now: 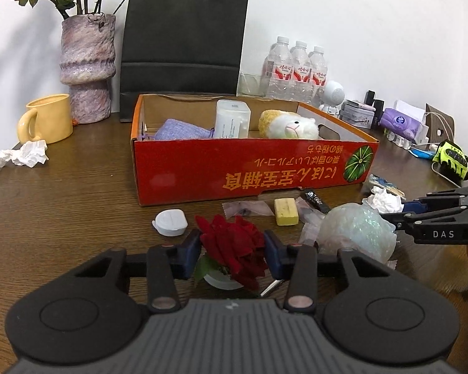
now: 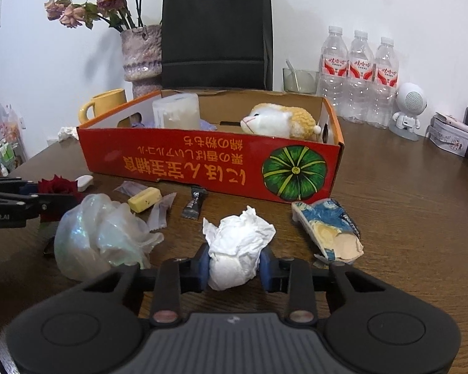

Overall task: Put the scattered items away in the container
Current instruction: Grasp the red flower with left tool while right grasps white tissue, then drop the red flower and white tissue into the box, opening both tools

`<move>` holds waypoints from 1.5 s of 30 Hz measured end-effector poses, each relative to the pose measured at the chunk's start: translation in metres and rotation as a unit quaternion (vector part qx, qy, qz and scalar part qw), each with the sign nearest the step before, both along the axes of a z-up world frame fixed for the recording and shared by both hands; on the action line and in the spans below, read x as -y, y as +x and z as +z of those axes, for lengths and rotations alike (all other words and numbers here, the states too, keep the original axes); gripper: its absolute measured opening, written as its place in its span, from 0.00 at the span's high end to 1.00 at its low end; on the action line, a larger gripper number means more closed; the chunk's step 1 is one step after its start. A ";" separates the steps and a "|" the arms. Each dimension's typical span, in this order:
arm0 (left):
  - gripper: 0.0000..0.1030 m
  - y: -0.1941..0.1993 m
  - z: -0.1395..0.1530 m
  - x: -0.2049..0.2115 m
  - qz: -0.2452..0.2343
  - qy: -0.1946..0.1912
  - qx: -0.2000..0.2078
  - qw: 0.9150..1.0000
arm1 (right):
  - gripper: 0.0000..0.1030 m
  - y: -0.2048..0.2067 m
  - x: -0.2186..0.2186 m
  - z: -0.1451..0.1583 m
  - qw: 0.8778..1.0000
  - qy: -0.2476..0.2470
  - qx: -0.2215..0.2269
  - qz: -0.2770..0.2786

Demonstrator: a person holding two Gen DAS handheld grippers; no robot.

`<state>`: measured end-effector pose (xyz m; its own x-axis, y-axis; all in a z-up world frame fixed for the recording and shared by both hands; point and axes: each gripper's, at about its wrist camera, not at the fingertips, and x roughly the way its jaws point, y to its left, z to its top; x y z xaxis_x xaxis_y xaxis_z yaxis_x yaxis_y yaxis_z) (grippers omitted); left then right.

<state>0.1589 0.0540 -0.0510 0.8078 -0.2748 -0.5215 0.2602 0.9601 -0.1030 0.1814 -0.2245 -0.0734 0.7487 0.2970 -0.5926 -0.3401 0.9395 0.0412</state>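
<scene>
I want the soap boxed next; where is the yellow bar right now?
The yellow bar lies on the table in front of the red box, between a clear wrapper and the black sachet; in the right wrist view it sits left of centre.

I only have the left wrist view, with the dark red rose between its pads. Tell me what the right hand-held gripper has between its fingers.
Observer: The right hand-held gripper has its blue pads against both sides of the crumpled white tissue.
Operator: Report what lies just right of that.
Observer: A torn blue-and-cream paper wrapper lies on the brown wooden table, apart from the tissue.
Operator: Check the clear glass behind the box.
Observer: The clear glass behind the red cardboard box has a thin handle leaning in it.
</scene>
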 end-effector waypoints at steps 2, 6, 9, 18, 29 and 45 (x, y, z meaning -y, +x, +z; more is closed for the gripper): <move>0.59 -0.001 0.001 -0.001 0.001 -0.002 0.004 1.000 | 0.71 -0.002 0.002 0.003 1.000 0.004 0.012 -0.008; 0.59 -0.005 0.005 -0.001 0.001 -0.004 0.016 1.000 | 0.72 -0.004 0.006 0.008 0.999 0.013 0.029 -0.013; 0.59 -0.009 0.011 -0.003 0.001 -0.013 0.026 1.000 | 0.72 -0.005 0.008 0.014 0.999 0.021 0.039 -0.014; 0.59 0.010 0.055 -0.016 0.017 -0.035 0.076 0.996 | 0.72 0.007 0.025 0.062 0.994 0.071 0.083 -0.020; 0.58 0.092 0.086 -0.016 0.085 -0.048 0.110 0.989 | 0.72 0.093 0.006 0.089 0.994 0.065 0.085 -0.020; 0.58 0.171 0.049 -0.004 0.092 -0.038 0.021 0.995 | 0.71 0.185 -0.070 0.044 0.999 0.015 -0.033 0.022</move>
<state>0.3297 0.0581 -0.0023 0.8684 -0.1575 -0.4702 0.0854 0.9816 -0.1710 0.3668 -0.1541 -0.0295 0.6942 0.3482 -0.6299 -0.3773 0.9214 0.0935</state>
